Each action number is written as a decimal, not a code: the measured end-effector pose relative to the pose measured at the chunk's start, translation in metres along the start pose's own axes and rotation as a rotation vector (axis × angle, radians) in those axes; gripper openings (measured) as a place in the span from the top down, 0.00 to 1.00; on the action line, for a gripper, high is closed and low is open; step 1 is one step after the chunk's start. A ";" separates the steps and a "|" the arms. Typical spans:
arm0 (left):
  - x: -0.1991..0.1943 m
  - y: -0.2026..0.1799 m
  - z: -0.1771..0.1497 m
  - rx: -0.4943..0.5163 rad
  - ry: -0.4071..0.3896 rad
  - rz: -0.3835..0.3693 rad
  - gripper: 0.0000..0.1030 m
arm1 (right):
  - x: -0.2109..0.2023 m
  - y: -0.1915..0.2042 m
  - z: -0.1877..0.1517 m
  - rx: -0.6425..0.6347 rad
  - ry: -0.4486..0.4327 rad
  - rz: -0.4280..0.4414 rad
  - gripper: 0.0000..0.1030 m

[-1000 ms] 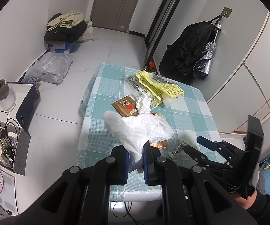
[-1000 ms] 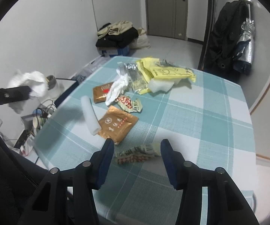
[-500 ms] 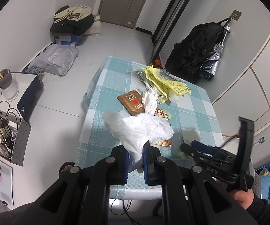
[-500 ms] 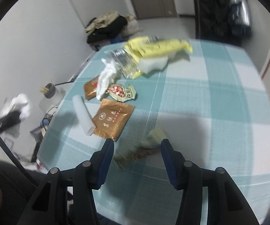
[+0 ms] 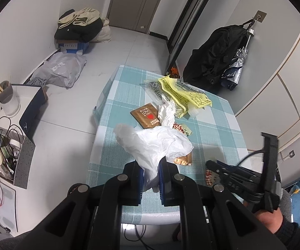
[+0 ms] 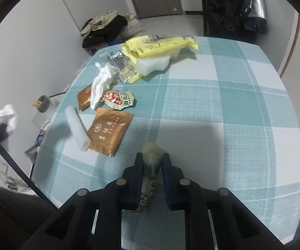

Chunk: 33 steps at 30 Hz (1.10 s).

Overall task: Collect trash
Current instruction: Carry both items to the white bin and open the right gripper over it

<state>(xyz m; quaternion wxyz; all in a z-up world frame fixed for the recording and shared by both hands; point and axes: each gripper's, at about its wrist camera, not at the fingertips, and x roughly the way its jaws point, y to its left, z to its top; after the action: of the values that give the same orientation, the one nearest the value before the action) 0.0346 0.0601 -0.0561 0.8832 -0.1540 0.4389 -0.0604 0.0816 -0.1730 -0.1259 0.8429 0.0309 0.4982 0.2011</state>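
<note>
Since a second ago, lowered onto the small crumpled wrapper (image 6: 152, 162) at the near edge of the worktop (image 6: 222, 104): right hand-held gripper (image 6: 153, 160), jaws closing, pads pressing the wrapper from both sides. Left hand-held gripper (image 5: 151, 170) unmoved, clamped together on the white plastic bag (image 5: 156, 143), held up above the worktop's near left part. Loose trash left on the checked cloth, counted in the right wrist view: two brown sachets (image 6: 110, 131) (image 6: 84, 99), one at 10 o'clock of the right hand-held gripper, the other farther along the same line; one white foam roll (image 6: 77, 129) touching the nearer sachet's left edge; one red-and-white snack packet (image 6: 118, 100); one crumpled white tissue (image 6: 101, 85) lying over the farther sachet; one yellow bag (image 6: 160, 44) at 12 o'clock, far side, with one clear printed bag (image 6: 120, 66) and one white foam pad (image 6: 153, 64) beside it.
</note>
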 end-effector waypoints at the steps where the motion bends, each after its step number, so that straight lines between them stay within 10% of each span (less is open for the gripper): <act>1: 0.000 -0.002 0.000 0.005 -0.002 -0.004 0.92 | -0.006 0.000 0.000 -0.005 -0.009 0.007 0.85; 19: 0.003 -0.137 0.000 0.268 0.010 -0.148 0.92 | -0.227 -0.101 -0.018 0.075 -0.406 0.042 0.86; 33: 0.082 -0.304 -0.025 0.465 0.263 -0.382 0.92 | -0.271 -0.271 -0.077 0.380 -0.409 -0.136 0.86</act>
<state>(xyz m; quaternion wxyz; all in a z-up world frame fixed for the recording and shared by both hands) 0.0733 -0.2527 -0.0340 0.8032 -0.0189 0.4868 -0.3430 -0.0147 -0.5328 -0.0086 0.9165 0.1948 0.3475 0.0365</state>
